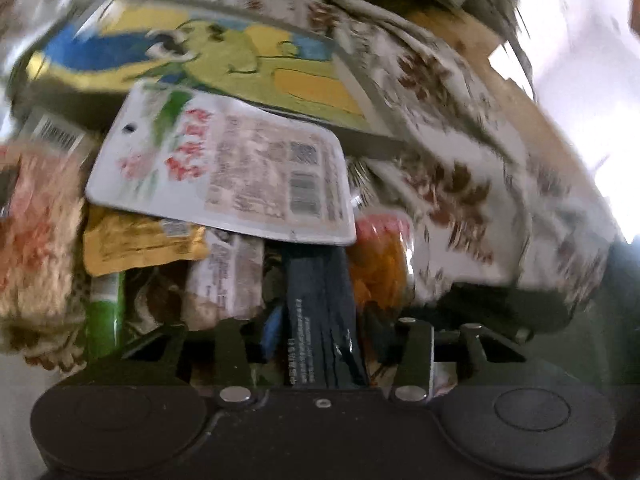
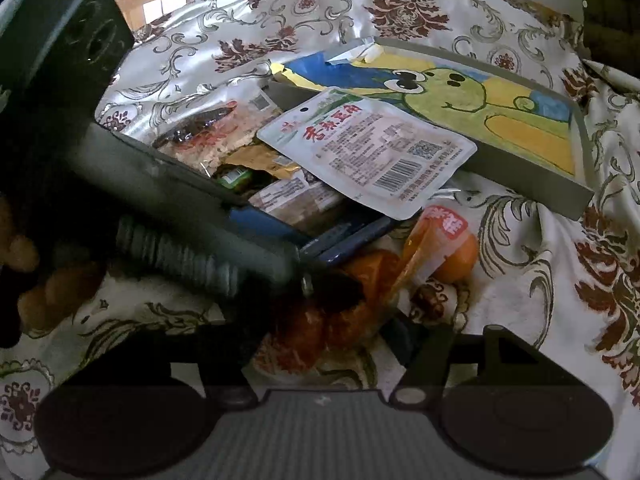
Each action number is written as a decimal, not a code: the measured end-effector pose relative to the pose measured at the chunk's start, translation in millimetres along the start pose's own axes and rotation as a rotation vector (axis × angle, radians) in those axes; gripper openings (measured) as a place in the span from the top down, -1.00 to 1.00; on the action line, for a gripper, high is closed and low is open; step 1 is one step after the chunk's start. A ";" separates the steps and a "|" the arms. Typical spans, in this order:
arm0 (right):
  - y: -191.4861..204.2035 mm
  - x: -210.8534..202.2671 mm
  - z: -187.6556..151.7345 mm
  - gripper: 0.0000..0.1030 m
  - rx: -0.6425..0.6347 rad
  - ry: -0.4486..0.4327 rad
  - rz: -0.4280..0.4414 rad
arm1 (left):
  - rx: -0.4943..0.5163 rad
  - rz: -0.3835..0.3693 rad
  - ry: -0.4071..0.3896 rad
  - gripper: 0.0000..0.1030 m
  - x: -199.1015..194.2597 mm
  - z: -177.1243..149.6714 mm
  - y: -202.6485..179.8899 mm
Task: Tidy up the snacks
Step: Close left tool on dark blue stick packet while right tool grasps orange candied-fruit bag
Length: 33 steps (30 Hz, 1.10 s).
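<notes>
Several snack packets lie heaped on the patterned tablecloth (image 2: 460, 12), a white pouch (image 2: 368, 148) topmost, leaning on the frog-picture tray (image 2: 520, 112). The left gripper (image 1: 320, 344) has its jaws clamped on a dark blue packet (image 1: 320, 300). The right gripper (image 2: 324, 344) has its jaws around the orange bag (image 2: 400, 264); whether they press it I cannot tell.

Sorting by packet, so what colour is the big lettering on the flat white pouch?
Red, on the white pouch; clearest in the right wrist view.

Floral cloth (image 2: 440, 8) covers the surface.
A grey frog-picture tray (image 2: 528, 176) and heaped snack packets (image 2: 368, 148) lie on it.
</notes>
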State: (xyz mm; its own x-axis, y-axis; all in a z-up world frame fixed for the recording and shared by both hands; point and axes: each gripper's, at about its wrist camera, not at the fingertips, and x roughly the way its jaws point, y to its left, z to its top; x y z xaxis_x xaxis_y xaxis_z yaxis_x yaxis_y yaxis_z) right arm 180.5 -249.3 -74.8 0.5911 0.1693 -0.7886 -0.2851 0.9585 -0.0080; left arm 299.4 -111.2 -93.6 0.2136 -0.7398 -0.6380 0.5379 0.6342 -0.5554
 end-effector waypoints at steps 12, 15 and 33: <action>-1.6 -2.4 2.4 -0.17 0.031 0.014 -0.001 | -0.035 -0.027 0.006 0.38 -2.9 3.0 3.1; 1.2 -4.8 2.8 -0.16 0.015 0.011 -0.011 | -0.037 -0.015 0.016 0.43 -6.8 2.3 -0.2; -13.4 -50.1 -7.5 -0.10 0.098 -0.105 -0.169 | -0.182 -0.129 0.047 0.50 -54.2 -23.4 -19.8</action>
State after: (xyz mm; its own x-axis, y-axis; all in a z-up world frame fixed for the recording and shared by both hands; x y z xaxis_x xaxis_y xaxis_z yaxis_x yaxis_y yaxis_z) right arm 149.1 -272.4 -39.8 0.7008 0.0219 -0.7130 -0.1034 0.9921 -0.0713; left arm 258.1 -78.4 -60.5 0.1123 -0.8089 -0.5772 0.4016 0.5682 -0.7182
